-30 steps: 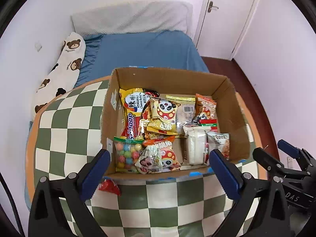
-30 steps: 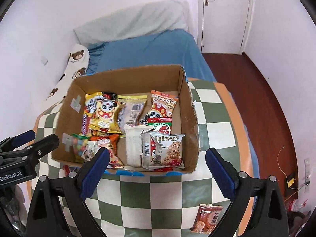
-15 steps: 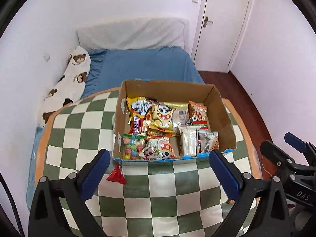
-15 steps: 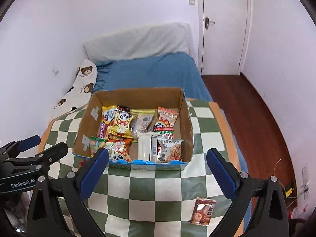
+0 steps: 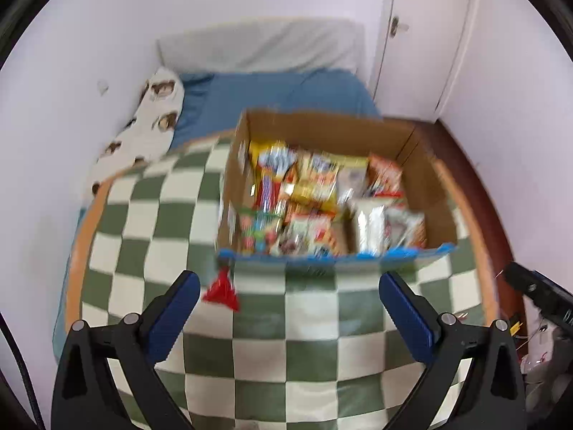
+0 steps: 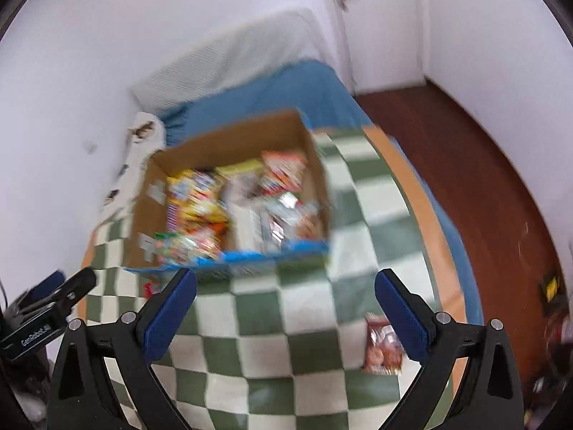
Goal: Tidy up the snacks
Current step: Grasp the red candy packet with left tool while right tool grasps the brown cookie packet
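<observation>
The checkered table (image 5: 150,215) looks nearer; both views have blurred.

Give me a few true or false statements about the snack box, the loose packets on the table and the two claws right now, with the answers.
1. The cardboard box holds many snack packets. True.
2. The left claw grips a packet. False: it is open and holds nothing.
3. A small red packet lies on the checkered tablecloth outside the box. True.
4. The brown snack packet lies inside the box. False: it lies on the tablecloth near the right claw.
5. The right claw is shut. False: it is open.
</observation>
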`<state>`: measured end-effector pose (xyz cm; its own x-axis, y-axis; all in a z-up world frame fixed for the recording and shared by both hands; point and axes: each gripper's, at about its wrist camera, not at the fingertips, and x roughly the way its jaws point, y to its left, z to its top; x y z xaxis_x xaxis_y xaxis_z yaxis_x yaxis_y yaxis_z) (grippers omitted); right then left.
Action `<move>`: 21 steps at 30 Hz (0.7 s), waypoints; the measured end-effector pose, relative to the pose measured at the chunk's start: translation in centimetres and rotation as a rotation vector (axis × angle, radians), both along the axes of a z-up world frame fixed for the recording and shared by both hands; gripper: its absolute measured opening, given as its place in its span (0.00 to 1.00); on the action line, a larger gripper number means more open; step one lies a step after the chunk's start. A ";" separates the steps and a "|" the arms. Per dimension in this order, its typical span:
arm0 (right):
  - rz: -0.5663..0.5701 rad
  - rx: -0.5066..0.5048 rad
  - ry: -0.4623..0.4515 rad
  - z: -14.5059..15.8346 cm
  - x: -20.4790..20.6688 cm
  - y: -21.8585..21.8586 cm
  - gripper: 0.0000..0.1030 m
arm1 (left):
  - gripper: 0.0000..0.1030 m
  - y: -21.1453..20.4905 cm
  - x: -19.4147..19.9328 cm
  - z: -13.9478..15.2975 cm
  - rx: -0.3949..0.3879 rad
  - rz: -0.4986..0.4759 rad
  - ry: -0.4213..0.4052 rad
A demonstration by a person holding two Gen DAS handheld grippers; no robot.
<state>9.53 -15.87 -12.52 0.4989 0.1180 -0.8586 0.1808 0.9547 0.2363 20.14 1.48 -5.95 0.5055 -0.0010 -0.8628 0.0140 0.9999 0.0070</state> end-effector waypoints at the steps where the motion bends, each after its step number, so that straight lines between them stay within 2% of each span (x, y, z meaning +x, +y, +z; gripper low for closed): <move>1: -0.028 0.007 0.038 -1.6 -0.2 -1.1 0.98 | 1.00 -0.1 0.1 -1.3 0.005 0.003 0.029; 9: -0.186 0.051 0.301 -14.0 -1.7 -8.0 0.98 | 1.00 -0.7 -0.4 -11.4 0.073 0.027 0.228; 11: -0.198 0.063 0.348 -16.8 -2.0 -8.7 0.98 | 1.00 -0.4 -0.6 -13.0 0.086 0.039 0.261; 17: -0.186 0.030 0.432 -21.6 -1.3 -7.9 0.97 | 1.00 1.2 -0.8 -15.3 0.110 0.084 0.307; 20: -0.175 0.008 0.435 -22.4 -1.0 -7.2 0.83 | 1.00 2.5 -0.8 -15.4 0.131 0.111 0.303; 21: -0.162 -0.003 0.424 -22.2 -0.9 -6.7 0.73 | 1.00 3.1 -0.8 -15.3 0.134 0.125 0.299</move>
